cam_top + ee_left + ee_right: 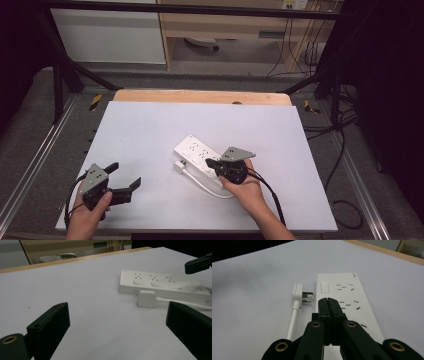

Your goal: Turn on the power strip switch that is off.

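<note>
You are holding the right gripper point(210, 163) closed and empty over the power strip point(196, 149), its plug point(178, 166) at 9 o'clock, while your left gripper point(125, 176) is gaping wide.

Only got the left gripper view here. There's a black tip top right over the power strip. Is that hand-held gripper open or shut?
Observer: Shut. The right hand-held gripper has its jaws pressed together over the power strip, holding nothing.
Operator: Is the plug in a socket?
Observer: No. The plug lies on the table beside the strip, prongs facing it.
Operator: And mine?
Observer: The left hand-held gripper is open, near the table's front left corner.
</note>
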The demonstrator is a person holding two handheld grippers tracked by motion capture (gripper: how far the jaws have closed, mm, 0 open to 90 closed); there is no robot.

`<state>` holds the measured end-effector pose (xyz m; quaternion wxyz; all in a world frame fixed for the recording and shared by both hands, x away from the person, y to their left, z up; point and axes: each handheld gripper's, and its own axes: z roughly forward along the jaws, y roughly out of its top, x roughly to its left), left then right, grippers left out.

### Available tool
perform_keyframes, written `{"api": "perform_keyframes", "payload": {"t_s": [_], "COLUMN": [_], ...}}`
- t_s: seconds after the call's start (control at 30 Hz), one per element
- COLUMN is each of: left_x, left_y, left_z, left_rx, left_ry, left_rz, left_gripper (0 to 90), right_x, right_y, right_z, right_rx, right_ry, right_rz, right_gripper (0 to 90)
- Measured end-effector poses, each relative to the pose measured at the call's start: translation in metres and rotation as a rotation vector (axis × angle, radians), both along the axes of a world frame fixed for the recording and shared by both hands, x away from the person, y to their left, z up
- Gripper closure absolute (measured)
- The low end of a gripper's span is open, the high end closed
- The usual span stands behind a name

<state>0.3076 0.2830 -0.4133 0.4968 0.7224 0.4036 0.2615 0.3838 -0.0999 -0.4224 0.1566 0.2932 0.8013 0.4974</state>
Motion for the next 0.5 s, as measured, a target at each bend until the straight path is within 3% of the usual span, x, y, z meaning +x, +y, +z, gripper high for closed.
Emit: {"api": "perform_keyframes", "payload": {"t_s": [0.5], "left_x": [-0.0001], "left_y": [-0.0004], "left_z": [0.0001], "left_rx": [0.004], "left_ry": [0.002], "left_rz": [-0.005], "left_gripper": [5.4], "right_x": [0.0017], "right_y": [0.0002], "right_z": [-0.0095], "right_rx": [-0.024], "right_ry": [0.022], "right_rz": [-0.012], "right_gripper": [90.0]}}
